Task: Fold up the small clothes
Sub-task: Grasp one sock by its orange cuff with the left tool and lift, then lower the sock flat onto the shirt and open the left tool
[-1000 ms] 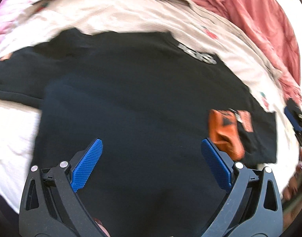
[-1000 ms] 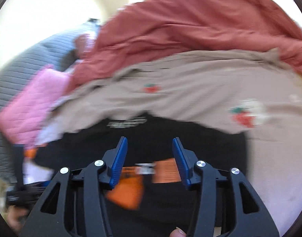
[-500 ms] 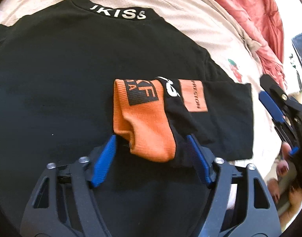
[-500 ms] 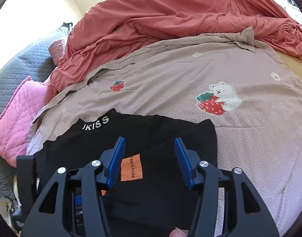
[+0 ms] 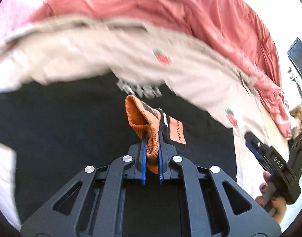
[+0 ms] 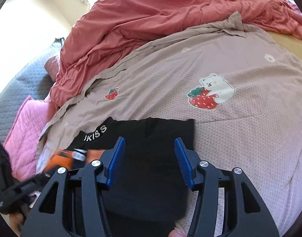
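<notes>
Orange ribbed cloth, the cuff of a sock that is part orange and part black, sits pinched between the 2 blue pads of the left gripper. Its jaws are drawn in tight on the fabric, with only the cloth's thickness between them. An orange label patch with dark lettering shows on the black part of the sock, just right of the pinch. The sock hangs clear above the black T-shirt, near the shirt's collar, which carries white lettering.

The black T-shirt lies flat on a beige bedsheet printed with strawberries and a white bear. In the right wrist view the collar lettering is sharp and sits toward the shirt's upper left edge.

The right gripper stands over the shirt's right half, jaws about half spread, nothing between the 2 blue pads. Whether its tips touch the cloth cannot be told. In the left wrist view the same gripper appears beyond the shirt's right edge, with the hand holding it seen below.

Beyond the shirt's collar side, a red duvet is bunched along the far edge of the sheet. To the shirt's left lie a pink quilted pillow and grey quilted fabric.
</notes>
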The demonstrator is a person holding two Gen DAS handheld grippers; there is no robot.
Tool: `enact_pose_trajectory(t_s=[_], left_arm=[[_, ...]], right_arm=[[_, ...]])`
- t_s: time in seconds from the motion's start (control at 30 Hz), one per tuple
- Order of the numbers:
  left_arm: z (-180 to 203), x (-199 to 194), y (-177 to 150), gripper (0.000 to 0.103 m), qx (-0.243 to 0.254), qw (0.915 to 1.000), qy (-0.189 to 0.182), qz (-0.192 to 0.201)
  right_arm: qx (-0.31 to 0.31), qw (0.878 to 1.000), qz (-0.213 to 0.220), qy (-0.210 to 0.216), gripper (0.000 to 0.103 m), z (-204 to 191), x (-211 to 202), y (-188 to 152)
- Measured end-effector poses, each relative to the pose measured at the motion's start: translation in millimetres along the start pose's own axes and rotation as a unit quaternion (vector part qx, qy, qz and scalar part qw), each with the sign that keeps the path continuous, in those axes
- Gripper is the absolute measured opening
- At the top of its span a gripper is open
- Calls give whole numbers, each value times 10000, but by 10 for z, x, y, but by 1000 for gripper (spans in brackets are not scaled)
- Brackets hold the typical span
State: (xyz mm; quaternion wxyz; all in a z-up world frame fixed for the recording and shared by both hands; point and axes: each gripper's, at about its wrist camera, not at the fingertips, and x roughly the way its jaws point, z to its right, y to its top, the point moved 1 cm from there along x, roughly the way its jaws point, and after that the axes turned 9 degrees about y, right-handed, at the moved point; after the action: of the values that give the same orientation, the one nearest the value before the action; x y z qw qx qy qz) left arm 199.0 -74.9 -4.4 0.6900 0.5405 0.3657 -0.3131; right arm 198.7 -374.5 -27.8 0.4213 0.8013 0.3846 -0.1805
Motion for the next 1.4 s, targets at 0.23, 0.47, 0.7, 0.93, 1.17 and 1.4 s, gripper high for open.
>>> enact_pose_trajectory(t_s=[0.23,0.47,0.7,0.93,1.17,1.4], left_arm=[[-593,-109,71,4,-259,9982,522,164],[-885,104,-53,4,-442,9968,654,-75],[-860,-53,39,4,-126,9967,648,480],[-1169,474,-136,7,-364,9942,912,-435],[-1324,356,-171,13,-475,9921,1131,-242],[-1073,-54,-121,13,-167,9943,1010,308]], right_arm=[[47,10000,-76,-9,55,8,51,-24],[-480,9984,-226,-191,55,-206,180,-120],[-1263,9901,-614,-85,55,-558,405,-334],[-1512,9764,-1421,-607,55,-498,764,-579],[-1397,9819,-1157,-546,60,-450,616,-459],[-933,9914,-704,-585,60,-244,402,-241]])
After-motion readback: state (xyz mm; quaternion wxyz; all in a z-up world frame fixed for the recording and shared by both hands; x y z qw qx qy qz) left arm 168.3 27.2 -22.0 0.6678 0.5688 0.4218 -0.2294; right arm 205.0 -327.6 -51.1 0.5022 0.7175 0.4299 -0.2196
